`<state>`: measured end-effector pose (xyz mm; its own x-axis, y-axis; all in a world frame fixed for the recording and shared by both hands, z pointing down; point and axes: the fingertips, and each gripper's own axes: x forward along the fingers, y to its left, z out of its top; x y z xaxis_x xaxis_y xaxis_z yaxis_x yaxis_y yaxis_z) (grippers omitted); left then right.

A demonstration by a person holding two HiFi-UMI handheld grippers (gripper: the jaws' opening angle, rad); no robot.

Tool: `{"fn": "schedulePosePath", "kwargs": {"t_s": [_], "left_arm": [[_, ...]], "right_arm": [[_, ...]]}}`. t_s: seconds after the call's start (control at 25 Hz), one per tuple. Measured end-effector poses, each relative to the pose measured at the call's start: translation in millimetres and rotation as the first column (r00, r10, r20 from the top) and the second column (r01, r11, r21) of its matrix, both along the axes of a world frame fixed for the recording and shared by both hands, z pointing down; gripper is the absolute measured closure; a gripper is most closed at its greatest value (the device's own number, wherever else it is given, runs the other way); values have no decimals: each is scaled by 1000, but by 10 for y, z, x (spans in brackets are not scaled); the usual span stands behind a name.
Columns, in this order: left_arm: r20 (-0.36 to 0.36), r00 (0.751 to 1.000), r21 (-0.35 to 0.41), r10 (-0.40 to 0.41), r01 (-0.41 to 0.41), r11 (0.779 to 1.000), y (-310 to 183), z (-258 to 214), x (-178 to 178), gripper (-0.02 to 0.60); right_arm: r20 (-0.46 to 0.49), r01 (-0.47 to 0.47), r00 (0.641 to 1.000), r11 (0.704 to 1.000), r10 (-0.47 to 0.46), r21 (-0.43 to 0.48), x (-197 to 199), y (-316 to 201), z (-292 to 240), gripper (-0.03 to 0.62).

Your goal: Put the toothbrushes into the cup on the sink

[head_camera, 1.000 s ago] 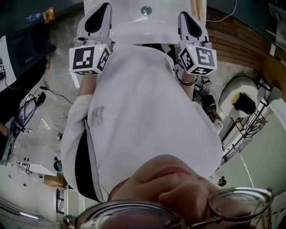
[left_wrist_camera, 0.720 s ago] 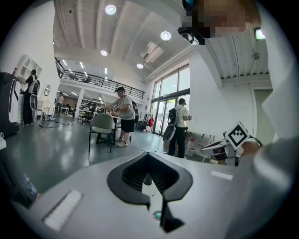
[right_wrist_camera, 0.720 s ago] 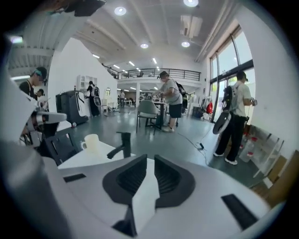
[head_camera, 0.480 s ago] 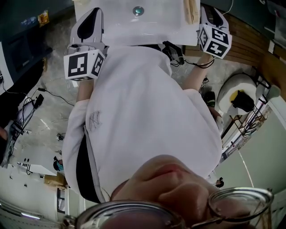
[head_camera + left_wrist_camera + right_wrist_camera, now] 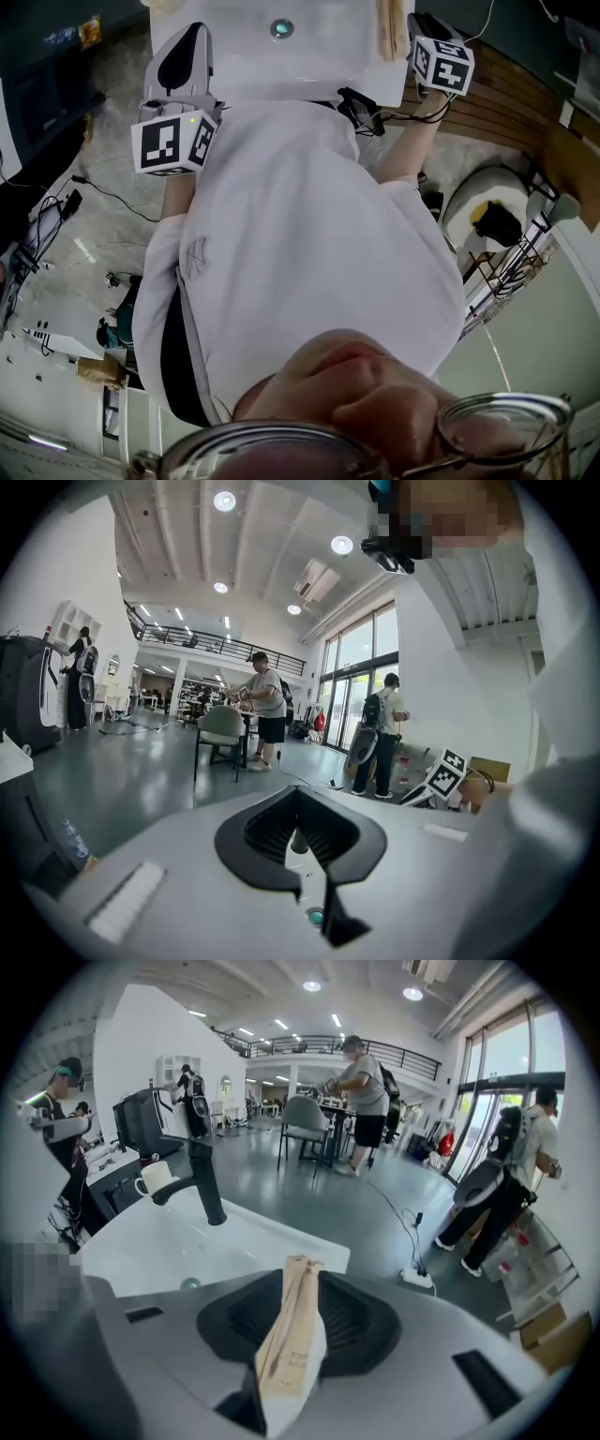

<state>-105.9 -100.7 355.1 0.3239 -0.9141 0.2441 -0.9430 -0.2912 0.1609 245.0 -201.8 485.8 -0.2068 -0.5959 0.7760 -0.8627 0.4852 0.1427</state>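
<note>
A paper-wrapped toothbrush lies on the right rim of the white sink. My right gripper reaches down over that rim. In the right gripper view the packet stands in the gap between the jaws. These opened within the last second, and I see no pad pressing on it. The white cup stands at the sink's back, left of the black faucet. My left gripper hovers at the sink's left edge. Its jaws are almost together with nothing between them.
My own white shirt fills the middle of the head view. The drain sits in the basin. Several people, a chair and a power strip with its cable are on the hall floor beyond the sink.
My right gripper has swung from in front of my chest up and to the right, down onto the sink's right rim by the packet. The left gripper has hardly moved.
</note>
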Motion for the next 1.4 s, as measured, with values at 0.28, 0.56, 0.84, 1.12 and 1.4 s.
{"fn": "schedulePosePath", "kwargs": {"t_s": [0.28, 0.56, 0.84, 1.12, 1.4], "left_arm": [[10, 999, -10, -32, 32, 999, -35, 22, 42, 574], [29, 997, -31, -73, 74, 997, -9, 55, -19, 574], [44, 995, -48, -95, 97, 994, -41, 80, -52, 574], [40, 996, -54, -86, 88, 995, -59, 95, -9, 574], [28, 999, -43, -45, 46, 998, -85, 95, 68, 574]], "right_arm": [[-41, 23, 999, 994, -27, -105, 124, -163, 468, 488], [1, 51, 999, 973, -52, -225, 118, -237, 883, 488], [22, 8, 1000, 947, -1, -321, 160, -249, 1197, 490], [72, -57, 994, 951, 82, -305, 285, -264, 1149, 560], [132, -159, 975, 979, 176, -128, 459, -374, 701, 574]]}}
